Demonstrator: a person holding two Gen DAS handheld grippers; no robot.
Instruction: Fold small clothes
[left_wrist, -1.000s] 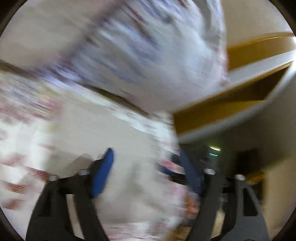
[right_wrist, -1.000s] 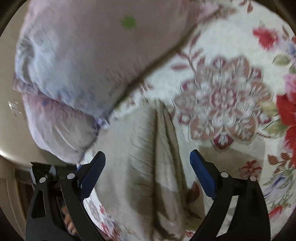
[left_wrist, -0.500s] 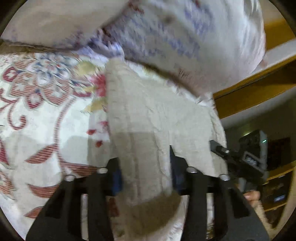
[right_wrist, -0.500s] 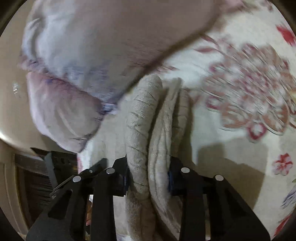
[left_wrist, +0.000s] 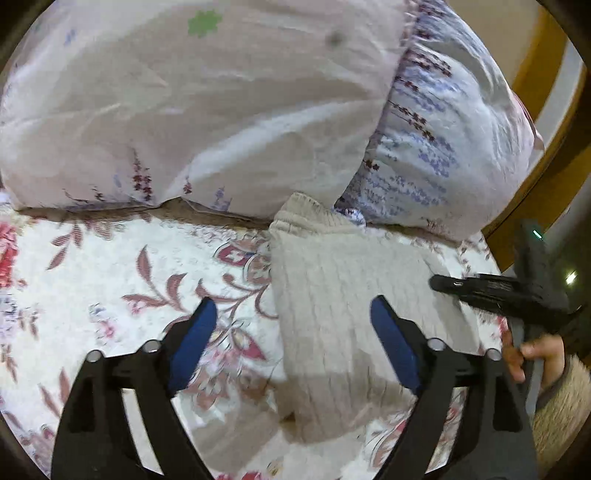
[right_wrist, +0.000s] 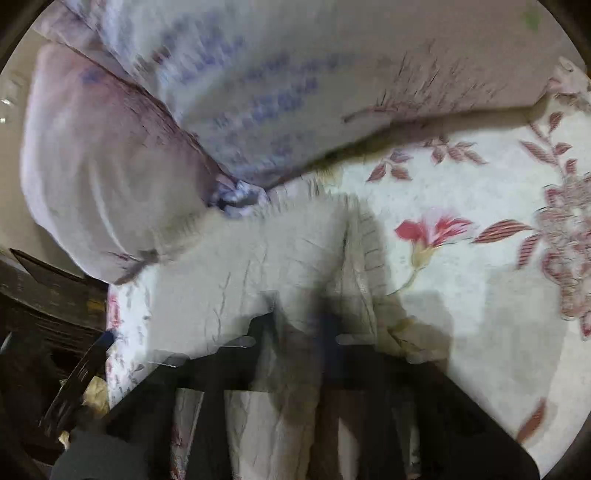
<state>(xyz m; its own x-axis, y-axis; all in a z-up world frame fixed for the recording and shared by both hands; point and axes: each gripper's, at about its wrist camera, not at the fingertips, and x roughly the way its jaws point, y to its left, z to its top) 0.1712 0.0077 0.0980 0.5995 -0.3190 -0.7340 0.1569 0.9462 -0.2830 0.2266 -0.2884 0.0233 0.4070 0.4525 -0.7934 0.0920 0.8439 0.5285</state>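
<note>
A folded beige knitted garment (left_wrist: 343, 295) lies flat on the flowered bedspread (left_wrist: 122, 280), its top edge against the pillows. My left gripper (left_wrist: 293, 338) is open just above the garment's left half, holding nothing. In the right wrist view the garment (right_wrist: 258, 266) is blurred by motion; my right gripper (right_wrist: 301, 332) has its jaws close together on the garment's near edge. The right gripper also shows in the left wrist view (left_wrist: 509, 295), at the garment's right side, held by a hand.
Two pale flowered pillows (left_wrist: 221, 110) lie along the far side of the bed, touching the garment's top. A wooden headboard (left_wrist: 546, 110) curves at the right. The bed's edge and dark furniture (right_wrist: 44, 302) lie left in the right wrist view.
My left gripper has let go of the garment and opened; the garment now lies flat. The right gripper stays shut on the garment's edge and is moving, blurred.
</note>
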